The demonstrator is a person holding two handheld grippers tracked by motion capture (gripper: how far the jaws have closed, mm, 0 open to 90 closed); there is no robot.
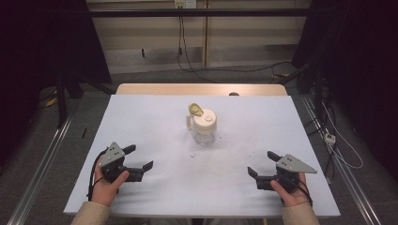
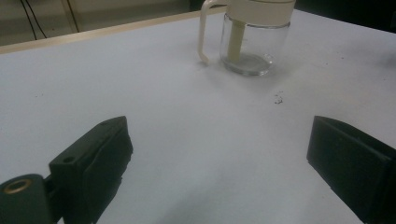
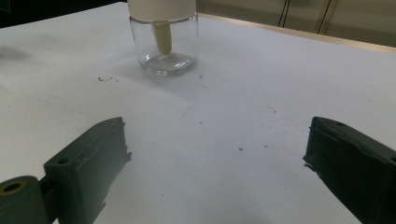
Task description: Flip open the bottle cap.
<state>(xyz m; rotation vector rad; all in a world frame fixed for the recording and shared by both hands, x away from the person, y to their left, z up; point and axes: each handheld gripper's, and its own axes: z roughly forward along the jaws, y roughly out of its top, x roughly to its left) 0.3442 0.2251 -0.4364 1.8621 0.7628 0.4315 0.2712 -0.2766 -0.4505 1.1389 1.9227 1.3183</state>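
A small clear glass jar with a cream plastic lid stands upright near the middle of the white table. The lid has a little flip cap that stands open at the back, and a thin cream handle hangs down one side. Inside the jar, a cream tube goes down from the lid almost to the bottom. The jar looks empty, so it is probably light. The glass is hard and smooth, so it could slip, and it could break if it tips over or gets bumped. The lid is plastic and less slippery, so it seems the best place to hold, with one jaw on each side of it. The thin handle looks too weak to pull hard on. The left gripper rests low on the table at the near left, with its black jaws spread wide and nothing between them. The right gripper rests at the near right, also spread wide and holding nothing. Both point in toward the jar and are well apart from it. A few tiny dark crumbs lie on the table close to the jar.
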